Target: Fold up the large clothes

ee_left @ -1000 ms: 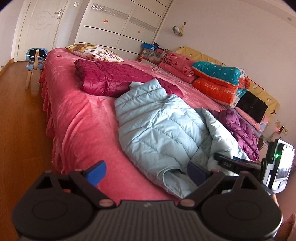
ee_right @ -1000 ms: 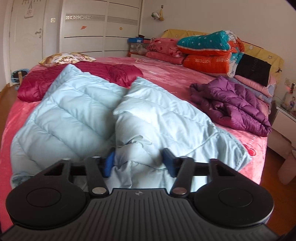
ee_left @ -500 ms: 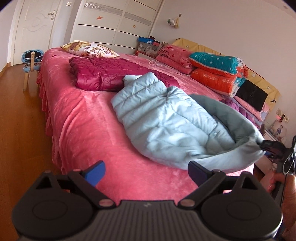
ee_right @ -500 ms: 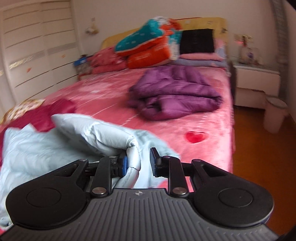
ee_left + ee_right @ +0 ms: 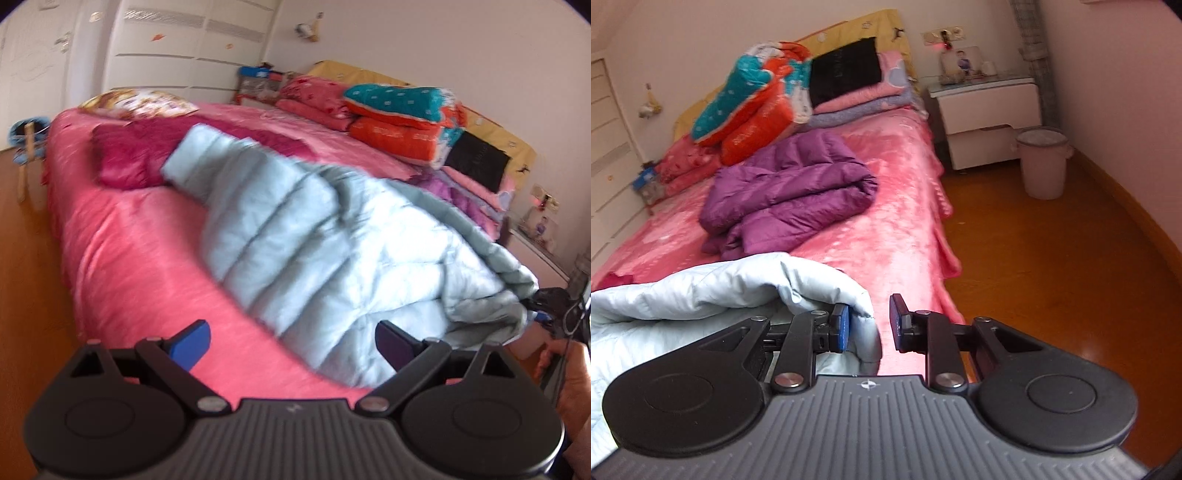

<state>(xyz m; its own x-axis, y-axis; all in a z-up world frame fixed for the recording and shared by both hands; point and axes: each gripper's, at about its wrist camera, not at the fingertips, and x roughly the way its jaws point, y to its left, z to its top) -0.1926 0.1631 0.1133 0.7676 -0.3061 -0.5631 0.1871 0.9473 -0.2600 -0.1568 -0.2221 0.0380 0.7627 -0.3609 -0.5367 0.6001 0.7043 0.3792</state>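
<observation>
Between the pads of the right gripper [image 5: 870, 326] sits a bunched edge of the light blue down jacket [image 5: 314, 251]; whether both pads press it cannot be told. Left of it, the left gripper [image 5: 291, 343] stands spread and empty over the pink bedspread [image 5: 122, 266]. Beyond lies a folded purple jacket [image 5: 790, 192].

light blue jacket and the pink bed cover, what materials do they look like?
Light blue jacket: looks like thin, smooth synthetic shell over puffy filling, judging by the stitched quilt channels and soft sheen. Pink bed cover: probably plush fleece or velour; the nap shows patchy light streaks.
</observation>
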